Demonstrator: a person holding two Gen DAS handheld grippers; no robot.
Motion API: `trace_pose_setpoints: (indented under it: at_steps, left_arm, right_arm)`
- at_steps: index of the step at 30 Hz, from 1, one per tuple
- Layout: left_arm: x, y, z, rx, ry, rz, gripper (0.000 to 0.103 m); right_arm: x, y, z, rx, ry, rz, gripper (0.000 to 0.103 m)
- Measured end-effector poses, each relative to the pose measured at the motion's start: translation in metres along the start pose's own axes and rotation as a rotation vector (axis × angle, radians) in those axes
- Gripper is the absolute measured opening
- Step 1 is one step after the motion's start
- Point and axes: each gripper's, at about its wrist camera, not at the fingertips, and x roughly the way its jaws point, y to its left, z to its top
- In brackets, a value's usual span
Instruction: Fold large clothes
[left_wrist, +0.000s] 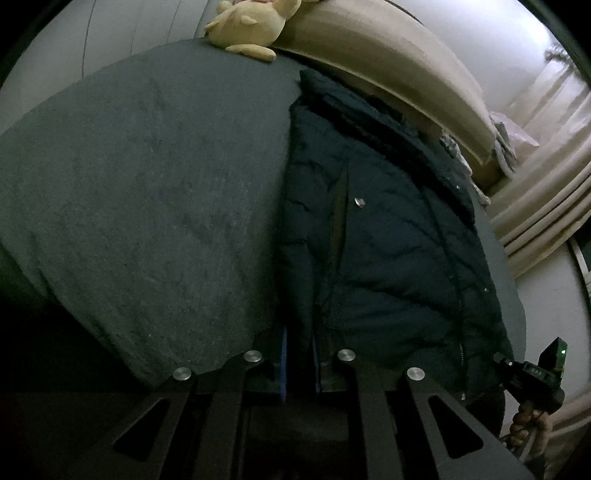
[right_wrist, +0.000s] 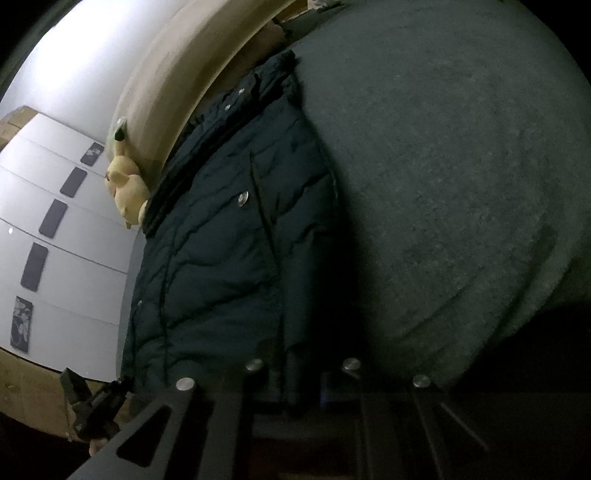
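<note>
Both tongs, left tongs (left_wrist: 299, 363) and right tongs (right_wrist: 295, 384), are clamped on our dark puffer jacket (left_wrist: 388, 240) hem on the bed (left_wrist: 129, 184), no readable labels.

No writing, label, brand, number or sign can be read in either wrist view. The dark navy quilted puffer jacket (left_wrist: 388, 229) shows only plain metal snaps, and the small dark panels on the white drawer fronts (right_wrist: 55, 218) at the far left carry patterns too blurred to make out.
</note>
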Motion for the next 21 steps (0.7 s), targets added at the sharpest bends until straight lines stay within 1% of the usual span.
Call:
trace_pose_setpoints:
  at_steps: [3, 4, 6, 9, 11, 12, 13, 14, 15, 21]
  left_arm:
    - [0.006, 0.002, 0.001, -0.005, 0.012, 0.002, 0.012]
    - [0.007, 0.002, 0.0, -0.004, 0.012, 0.007, 0.014]
    - [0.011, 0.001, 0.0, -0.001, 0.018, 0.033, 0.02]
    - [0.013, -0.001, 0.0, 0.006, 0.011, 0.045, 0.03]
    - [0.016, -0.002, 0.0, 0.017, 0.018, 0.053, 0.031]
    - [0.016, -0.002, 0.0, 0.023, 0.018, 0.056, 0.031]
    - [0.015, -0.003, 0.0, 0.029, 0.018, 0.059, 0.019]
    - [0.013, -0.004, 0.001, 0.044, 0.019, 0.044, 0.013]
    - [0.009, -0.004, 0.001, 0.047, 0.006, 0.037, 0.012]
    - [-0.022, -0.01, 0.007, 0.056, -0.057, -0.008, 0.01]
  right_arm:
    - [0.005, -0.01, 0.001, 0.073, 0.011, 0.047, 0.019]
    - [0.006, -0.012, 0.001, 0.087, 0.006, 0.05, 0.02]
    - [0.006, -0.012, -0.001, 0.092, -0.002, 0.045, 0.025]
    - [0.006, -0.011, -0.002, 0.095, -0.005, 0.046, 0.028]
    - [0.006, -0.011, -0.002, 0.097, -0.002, 0.047, 0.029]
    - [0.007, -0.012, -0.002, 0.103, 0.0, 0.054, 0.027]
    - [0.007, -0.013, -0.001, 0.102, 0.003, 0.06, 0.024]
    - [0.006, -0.014, -0.002, 0.102, 0.005, 0.064, 0.016]
    - [0.003, -0.014, -0.002, 0.099, 0.007, 0.079, 0.014]
    - [-0.021, -0.001, -0.001, 0.038, -0.021, 0.106, 0.011]
